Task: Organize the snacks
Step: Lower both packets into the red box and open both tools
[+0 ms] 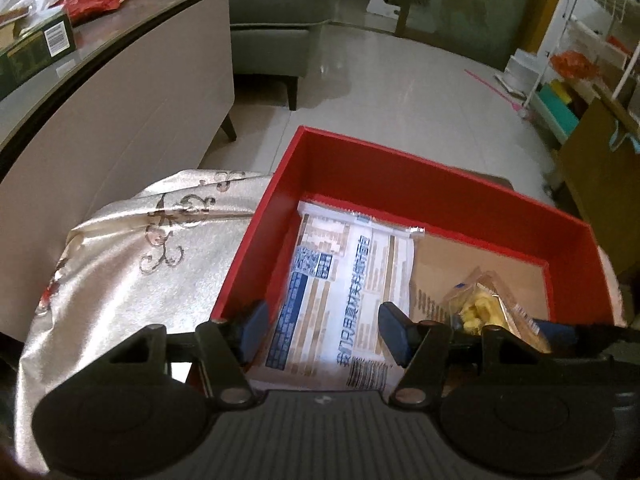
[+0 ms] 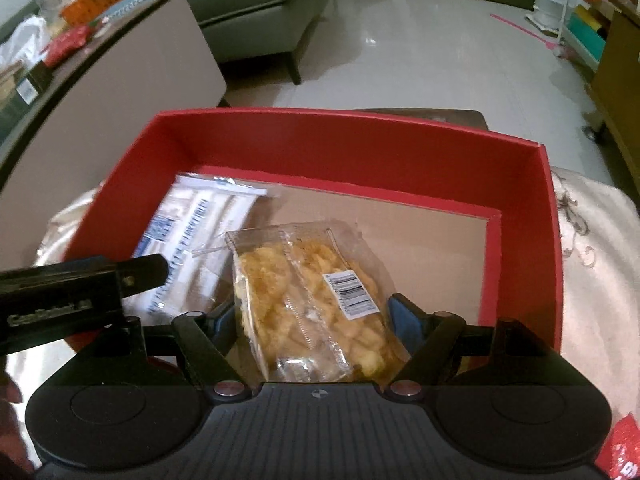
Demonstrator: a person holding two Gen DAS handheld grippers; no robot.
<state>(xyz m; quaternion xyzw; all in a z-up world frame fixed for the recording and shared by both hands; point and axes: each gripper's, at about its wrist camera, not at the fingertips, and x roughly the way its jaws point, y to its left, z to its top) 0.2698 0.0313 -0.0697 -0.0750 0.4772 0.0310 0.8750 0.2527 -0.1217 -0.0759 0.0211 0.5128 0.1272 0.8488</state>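
Note:
A red box (image 1: 400, 168) (image 2: 352, 136) with a cardboard floor stands on a cream embroidered cloth (image 1: 152, 264). A white and blue snack packet (image 1: 340, 288) (image 2: 192, 232) lies in its left part, between the open fingers of my left gripper (image 1: 322, 330). A clear bag of yellow fried snacks (image 2: 312, 304) (image 1: 486, 312) lies in the box between the fingers of my right gripper (image 2: 316, 316), which stands wide open around it. The left gripper's body (image 2: 72, 292) shows at the left of the right wrist view.
A long beige cabinet (image 1: 100, 152) stands to the left, with a dark green box (image 1: 36, 48) and red packets (image 1: 92, 2) on top. A grey sofa (image 1: 276, 20) is behind. Shelves (image 1: 580, 60) stand at the right. A red packet (image 2: 620, 452) lies at the lower right.

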